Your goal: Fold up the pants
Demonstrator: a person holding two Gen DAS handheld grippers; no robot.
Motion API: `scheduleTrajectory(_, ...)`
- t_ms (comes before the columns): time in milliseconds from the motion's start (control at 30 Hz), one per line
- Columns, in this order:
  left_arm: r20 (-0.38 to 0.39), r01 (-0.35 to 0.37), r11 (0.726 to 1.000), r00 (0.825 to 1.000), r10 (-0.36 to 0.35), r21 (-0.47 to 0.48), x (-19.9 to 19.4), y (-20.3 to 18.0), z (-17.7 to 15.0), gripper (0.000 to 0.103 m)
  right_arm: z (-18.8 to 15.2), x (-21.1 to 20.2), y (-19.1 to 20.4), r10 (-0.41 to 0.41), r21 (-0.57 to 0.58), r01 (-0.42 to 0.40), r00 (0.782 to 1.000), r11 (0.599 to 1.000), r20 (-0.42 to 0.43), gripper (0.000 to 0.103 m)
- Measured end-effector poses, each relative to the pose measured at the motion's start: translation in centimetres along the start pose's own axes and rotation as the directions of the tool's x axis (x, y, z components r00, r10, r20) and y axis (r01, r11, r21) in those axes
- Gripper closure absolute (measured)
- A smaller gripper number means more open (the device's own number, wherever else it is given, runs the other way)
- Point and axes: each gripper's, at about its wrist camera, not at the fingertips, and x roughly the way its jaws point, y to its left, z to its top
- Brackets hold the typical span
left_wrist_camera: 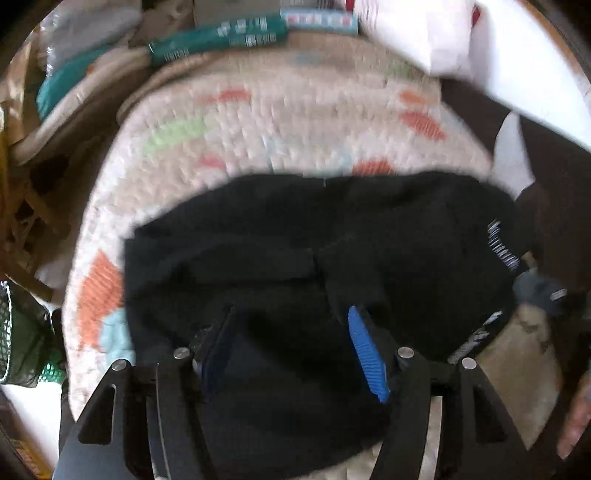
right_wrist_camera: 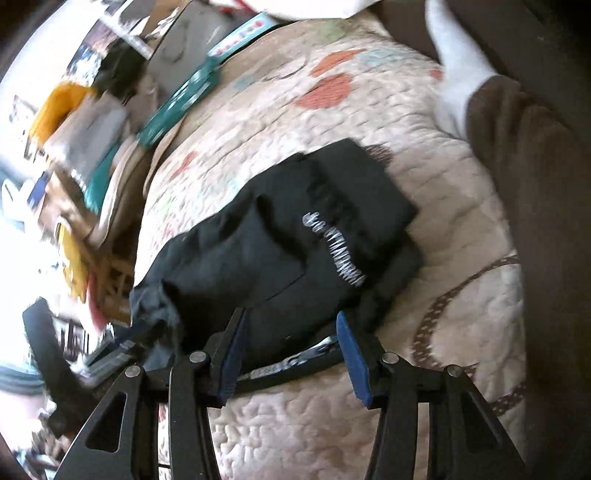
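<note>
Black pants [left_wrist_camera: 314, 240] with white lettering lie folded into a compact bundle on a cream quilt [left_wrist_camera: 258, 122] with orange and green patches. My left gripper [left_wrist_camera: 291, 325] is open, its blue pads spread over the near part of the bundle; black cloth lies between the fingers. In the right wrist view the pants [right_wrist_camera: 280, 243] lie on the quilt [right_wrist_camera: 443, 206]. My right gripper [right_wrist_camera: 291, 332] is open at the bundle's near edge, with the lettered waistband between its fingers.
Teal boxes [left_wrist_camera: 218, 40] and white pillows [left_wrist_camera: 461, 33] sit at the quilt's far edge. A white sock [right_wrist_camera: 454, 74] and a brown blanket [right_wrist_camera: 535, 184] lie at the right. Cluttered boxes and a wooden frame [right_wrist_camera: 92, 177] stand left of the bed.
</note>
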Motion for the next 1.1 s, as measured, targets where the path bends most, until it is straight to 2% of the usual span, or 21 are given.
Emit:
scheduleTrajectory(100, -0.014, 0.036, 0.997, 0.999, -0.037, -0.071, 0.0, 0.7, 0.7, 0.036, -0.1, 0.0, -0.8, -0.027, 0.044, 0.026, 0.999, 0.999, 0.023, 0.049)
scheduleTrajectory(167, -0.017, 0.074, 0.995, 0.997, -0.075, -0.067, -0.7, 0.7, 1.3, 0.036, -0.3, 0.0, -1.5, -0.031, 0.086, 0.029, 0.999, 0.996, 0.022, 0.049)
scheduleTrajectory(267, 0.042, 0.053, 0.998, 0.998, -0.054, 0.019, -2.7, -0.3, 2.5, 0.036, -0.1, 0.4, -2.9, -0.042, 0.153, 0.039, 0.999, 0.987, 0.023, 0.049)
scheduleTrajectory(367, 0.071, 0.070, 0.991, 0.994, -0.079, 0.114, -3.6, -2.6, 4.5, 0.036, -0.4, 1.1, -3.6, -0.035, 0.202, 0.032, 0.999, 0.979, 0.009, 0.049)
scheduleTrajectory(433, 0.082, 0.091, 0.981, 0.991, -0.106, 0.173, -3.5, -4.7, 6.2, 0.036, -0.6, 2.0, -3.9, -0.023, 0.218, 0.025, 1.000, 0.976, -0.012, 0.049)
scheduleTrajectory(633, 0.087, 0.121, 0.929, 0.983, -0.161, 0.350, -1.4, -12.7, 11.2, 0.036, -0.6, 2.6, -4.2, 0.002, 0.234, -0.011, 0.999, 0.972, 0.040, 0.046)
scheduleTrajectory(767, 0.036, 0.173, 0.905, 0.979, -0.203, 0.389, 0.7, -16.3, 13.5, 0.036, -0.5, 2.8, -4.2, 0.006, 0.236, -0.022, 0.998, 0.971, 0.068, 0.046)
scheduleTrajectory(867, -0.002, 0.206, 0.903, 0.975, -0.222, 0.376, 2.5, -17.8, 14.5, 0.036, -0.3, 3.1, -4.2, 0.015, 0.246, -0.038, 0.995, 0.969, 0.095, 0.043)
scheduleTrajectory(933, -0.034, 0.232, 0.899, 0.971, -0.236, 0.372, 3.7, -18.6, 14.8, 0.036, -0.3, 3.2, -4.3, 0.037, 0.269, -0.068, 0.992, 0.961, 0.119, 0.038)
scheduleTrajectory(1000, -0.069, 0.246, 0.891, 0.969, -0.238, 0.382, 4.8, -19.5, 15.0, 0.036, -0.6, 3.1, -4.8, 0.057, 0.297, -0.097, 0.988, 0.950, 0.142, 0.038)
scheduleTrajectory(1100, -0.135, 0.259, 0.867, 0.966, -0.222, 0.426, 6.4, -21.3, 14.7, 0.036, -0.4, 3.1, -4.8, 0.059, 0.295, -0.101, 0.987, 0.950, 0.146, 0.037)
